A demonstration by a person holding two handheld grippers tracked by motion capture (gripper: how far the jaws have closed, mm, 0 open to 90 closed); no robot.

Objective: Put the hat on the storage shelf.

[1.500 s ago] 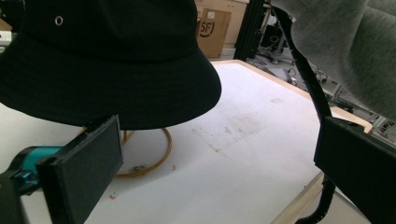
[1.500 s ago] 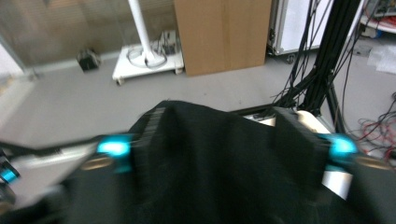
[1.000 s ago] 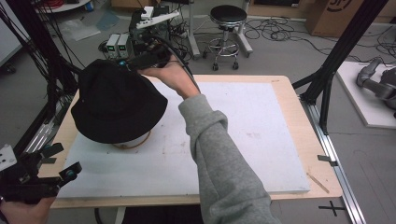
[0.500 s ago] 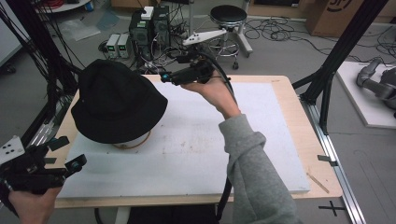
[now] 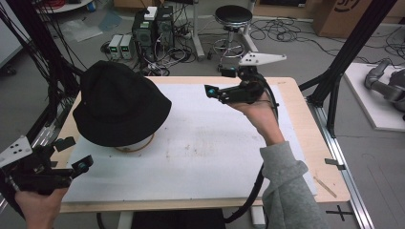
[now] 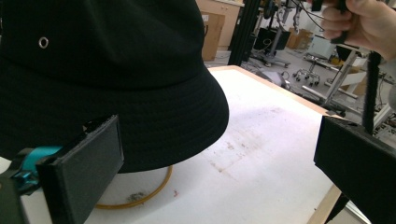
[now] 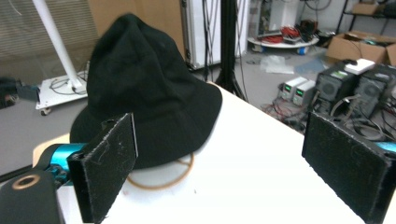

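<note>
The right gripper (image 5: 215,88) has pulled back toward 3 o'clock, jaws wide and empty (left gripper (image 5: 76,157) likewise), leaving the black hat (image 5: 117,102) seated on its stand at 9 o'clock, apparently placed.

The black bucket hat (image 5: 119,105) takes up the far left of the white mat (image 5: 205,143), sitting on a pale stand with a yellowish ring (image 5: 136,145) at its base; its brim overhangs, leaving only a low gap beneath. The mat's middle, near edge and right side lie bare and open to a gripper. The left gripper (image 5: 71,157), jaws apart, sits at the near left corner close to the brim. The right gripper (image 5: 217,83), jaws apart, hangs above the far middle, right of the hat
</note>
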